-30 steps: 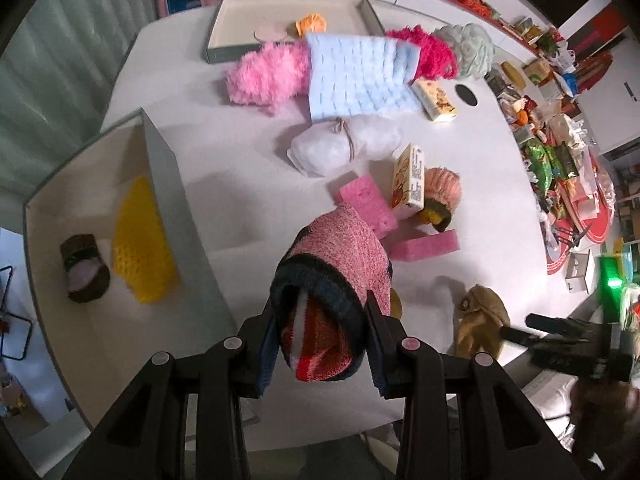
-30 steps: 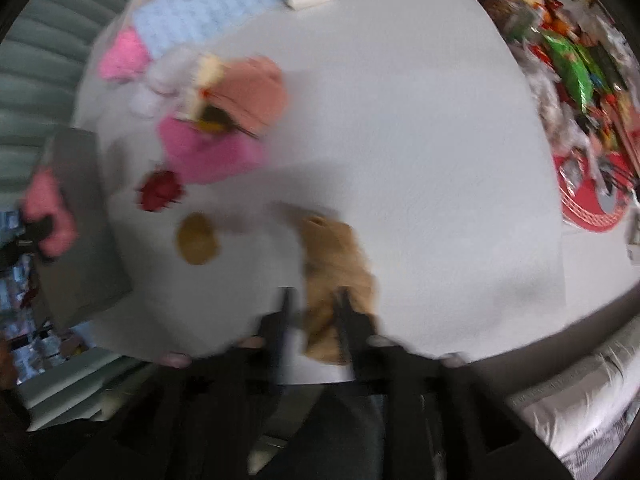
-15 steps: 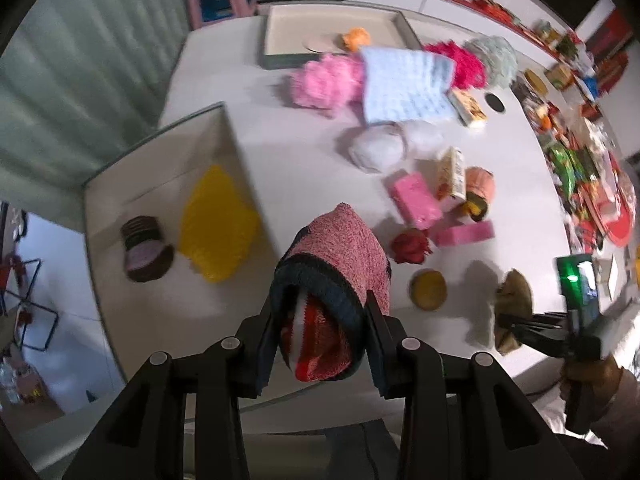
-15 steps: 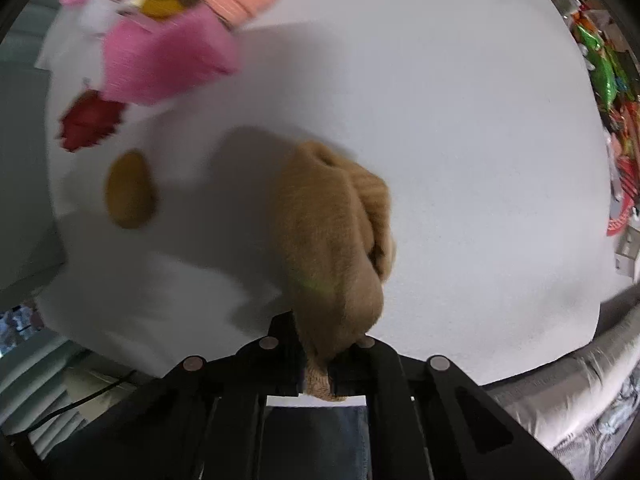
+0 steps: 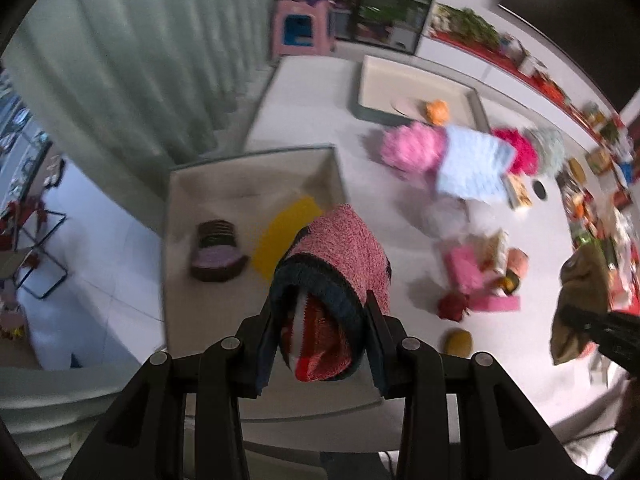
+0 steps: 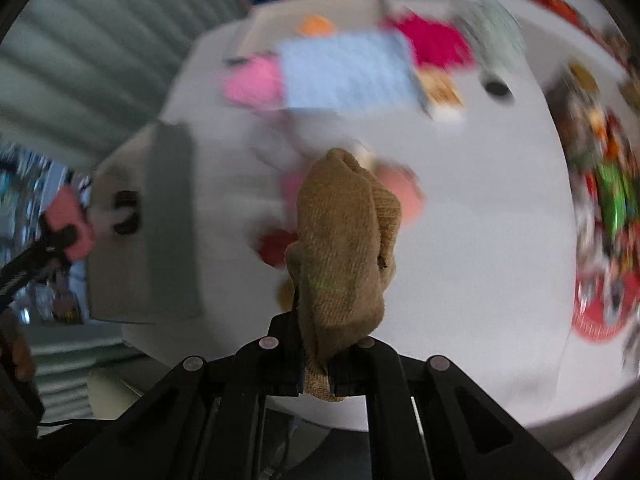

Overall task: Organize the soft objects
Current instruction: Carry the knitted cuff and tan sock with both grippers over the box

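Note:
My left gripper [image 5: 320, 320] is shut on a rolled pink-and-red knit sock [image 5: 340, 248] with a dark cuff, held above the near right part of a grey box [image 5: 176, 240]. In the box lie a yellow knit cloth [image 5: 284, 232] and a brown-and-purple roll [image 5: 216, 252]. My right gripper [image 6: 316, 344] is shut on a tan sock [image 6: 344, 240], which hangs clear above the white table [image 6: 480, 240]. The left wrist view shows the tan sock [image 5: 580, 300] at its right edge. The right wrist view is blurred.
A second tray [image 5: 400, 84] stands at the table's far side. On the table lie a pink fluffy piece [image 5: 412, 148], a light blue knit cloth [image 5: 472, 168], pink sponges [image 5: 464, 272], a red item [image 5: 452, 306] and a round yellow-brown item [image 5: 458, 342]. A curtain hangs at the left.
My right gripper closed on the tan sock and lifted it off the table. My left gripper rose and carried the pink sock leftward over the box.

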